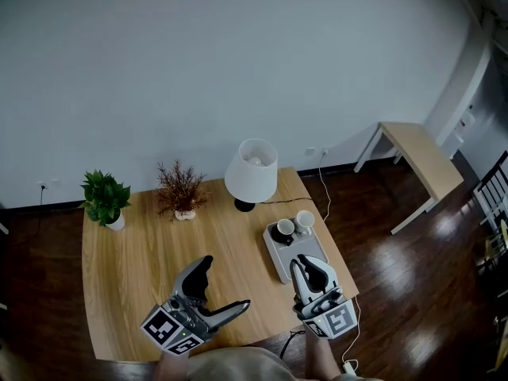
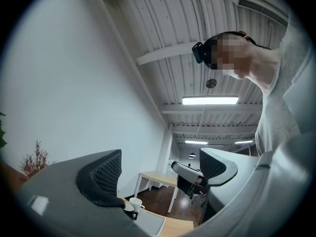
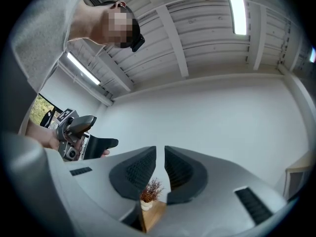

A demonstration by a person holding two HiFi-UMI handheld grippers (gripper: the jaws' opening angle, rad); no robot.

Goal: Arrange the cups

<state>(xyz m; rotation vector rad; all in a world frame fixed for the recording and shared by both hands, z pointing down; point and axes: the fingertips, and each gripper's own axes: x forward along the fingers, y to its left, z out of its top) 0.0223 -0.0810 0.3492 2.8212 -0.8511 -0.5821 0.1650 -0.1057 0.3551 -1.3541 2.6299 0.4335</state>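
At the bottom of the frame the left gripper [image 1: 225, 284] was spread wide and empty; to its right the right gripper [image 1: 306, 267], jaws pressed together on nothing, hung over the near end of the grey tray [image 1: 278, 267]; at the tray's far end the black cup [image 1: 283, 231] and white cup [image 1: 305, 221] stood upright, side by side; reaching in with closed jaws would likely topple a cup, or nudge it toward the lamp [image 1: 251, 171] behind.

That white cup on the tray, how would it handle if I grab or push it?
The white cup looks like glazed ceramic: probably stiff, slick and breakable. It stands upright and squat, so it likely won't tip easily. The dark cup sits close beside it on the tray, so a push might clink them together.
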